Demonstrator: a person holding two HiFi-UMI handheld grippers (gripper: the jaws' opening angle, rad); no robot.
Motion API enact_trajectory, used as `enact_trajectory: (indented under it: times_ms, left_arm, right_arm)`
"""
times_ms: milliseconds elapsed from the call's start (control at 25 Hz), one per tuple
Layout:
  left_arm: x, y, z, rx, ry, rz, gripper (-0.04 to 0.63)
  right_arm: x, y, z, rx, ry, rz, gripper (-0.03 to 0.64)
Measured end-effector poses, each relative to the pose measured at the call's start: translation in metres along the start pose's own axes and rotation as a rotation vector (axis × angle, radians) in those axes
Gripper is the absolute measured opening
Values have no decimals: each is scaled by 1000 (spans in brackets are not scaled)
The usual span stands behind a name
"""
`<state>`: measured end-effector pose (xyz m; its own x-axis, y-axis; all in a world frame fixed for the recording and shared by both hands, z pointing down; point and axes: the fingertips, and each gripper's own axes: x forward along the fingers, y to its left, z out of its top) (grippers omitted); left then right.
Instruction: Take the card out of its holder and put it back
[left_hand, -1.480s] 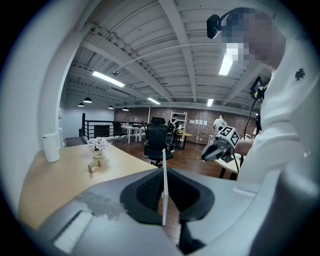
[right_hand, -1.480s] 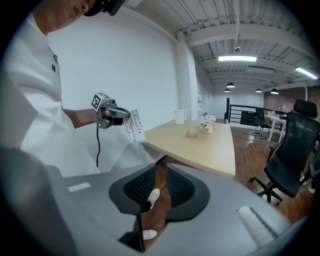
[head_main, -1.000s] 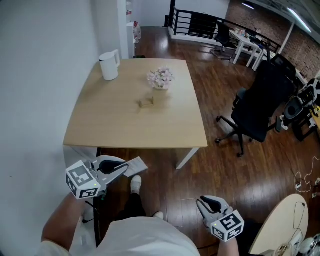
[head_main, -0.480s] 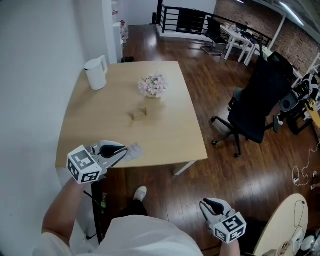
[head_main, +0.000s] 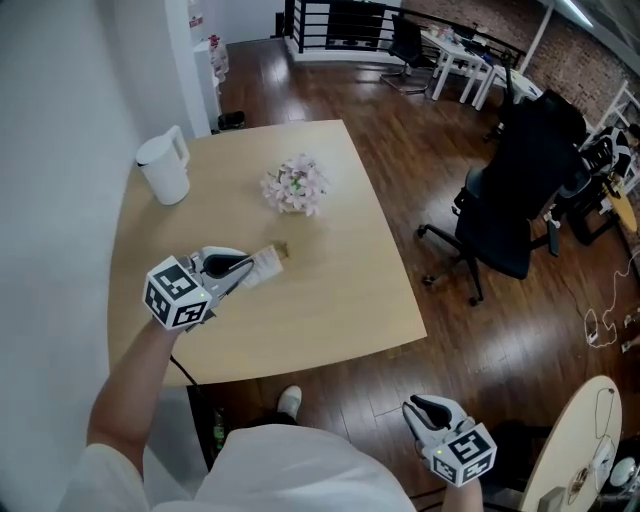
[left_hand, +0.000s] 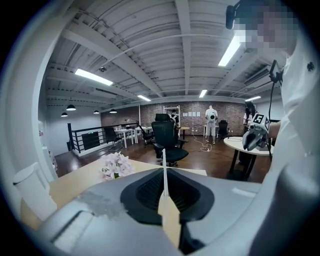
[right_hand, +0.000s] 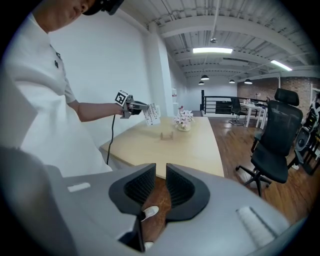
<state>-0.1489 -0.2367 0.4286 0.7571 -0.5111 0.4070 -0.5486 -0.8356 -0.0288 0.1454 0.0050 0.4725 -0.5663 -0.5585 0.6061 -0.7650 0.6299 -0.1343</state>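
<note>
White card (head_main: 265, 265), clamped in the closed left gripper (head_main: 245, 268), hangs over the pale wooden table (head_main: 330, 310) near the small wooden holder (head_main: 284, 248); the right gripper (head_main: 425, 412) stands slightly parted, empty. Re-seating looks to be the step in hand; that needs the card's edge aligned with the slot.

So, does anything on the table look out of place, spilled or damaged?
Nothing looks spilled or damaged. Only the card is out of place: the left gripper holds it above the table, while the small holder stands empty near the flowers. The white jug stands upright.
</note>
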Motion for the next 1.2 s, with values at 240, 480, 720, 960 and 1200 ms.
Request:
enact_trajectory:
  times_ms: [240,480,720,960,1200]
  left_arm:
    - [41,63,-17,3,22,-36,17]
    - [78,102,-42,-23,51,-69,17]
    - [101,123,-70,-52,80,-92,17]
    - [112,129,-77,-74,80,-106,17]
    - [117,130,-86,-85,101,-114,17]
  right_arm:
    - [24,-7,15,49,19,-50,67]
    - [41,-8,26,93,45,-87,67]
    - [55,-10,33,119,68,-113,67]
    - [63,-14,35,137,80,-122,67]
    - [68,-18,38,137,84,-118,67]
